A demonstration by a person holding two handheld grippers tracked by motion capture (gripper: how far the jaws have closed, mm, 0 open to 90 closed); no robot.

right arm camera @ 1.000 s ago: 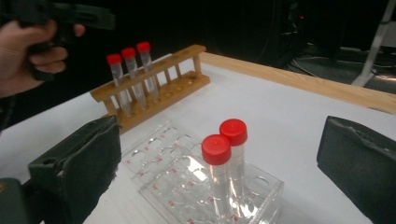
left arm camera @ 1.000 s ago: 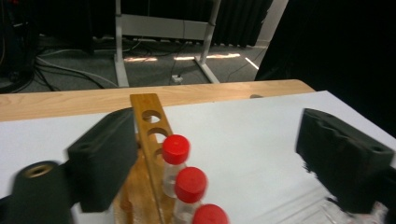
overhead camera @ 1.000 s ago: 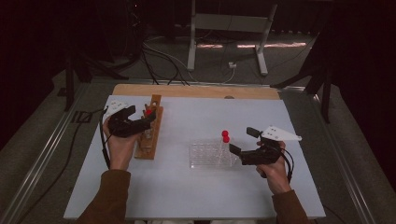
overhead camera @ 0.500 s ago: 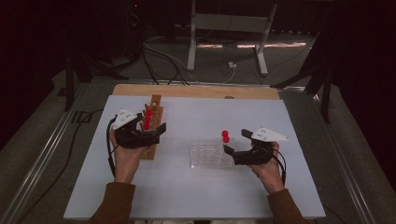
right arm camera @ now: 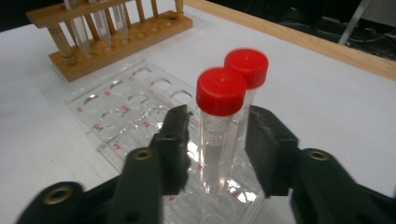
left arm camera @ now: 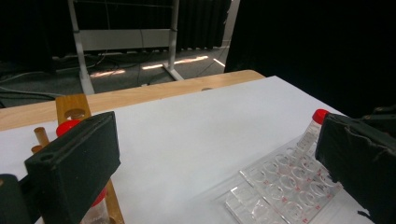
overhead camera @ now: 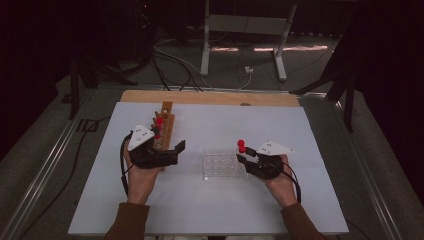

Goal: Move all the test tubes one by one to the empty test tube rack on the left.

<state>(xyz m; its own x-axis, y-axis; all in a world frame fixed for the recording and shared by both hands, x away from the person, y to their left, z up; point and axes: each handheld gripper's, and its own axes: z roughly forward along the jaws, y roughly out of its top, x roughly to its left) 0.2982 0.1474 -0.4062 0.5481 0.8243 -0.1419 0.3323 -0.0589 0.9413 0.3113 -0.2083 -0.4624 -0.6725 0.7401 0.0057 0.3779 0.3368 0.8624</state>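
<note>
My right gripper (right arm camera: 215, 140) sits at the right end of the clear plastic well plate (overhead camera: 220, 164), and its jaws have just been closing around the nearer of two red-capped tubes (right arm camera: 219, 135) standing upright in the plate's wells. In the right gripper view that tube stands between the two black jaws with a sliver of gap on each side, so I read the pads as not yet pressing on it. The second red-capped tube (right arm camera: 246, 70) stands just behind the first, their caps almost touching. From the high view I see both red caps (overhead camera: 241, 145) poking up just ahead of my right gripper (overhead camera: 248, 162), at the plate's right edge.

My left gripper (overhead camera: 172, 152) rests beside the wooden test tube rack (overhead camera: 165, 125), on its right side, with its jaws spread wide and nothing between them. In the left gripper view the two black jaws stand far apart at either edge, the bare white table (left arm camera: 187, 135) showing between them. Behind the left jaw I see the rack (left arm camera: 74, 107) with a red cap peeking over the jaw, and a tube's clear body shows below it. By the other jaw lies the well plate (left arm camera: 280, 186), with one red-capped tube rising at its far corner
</note>
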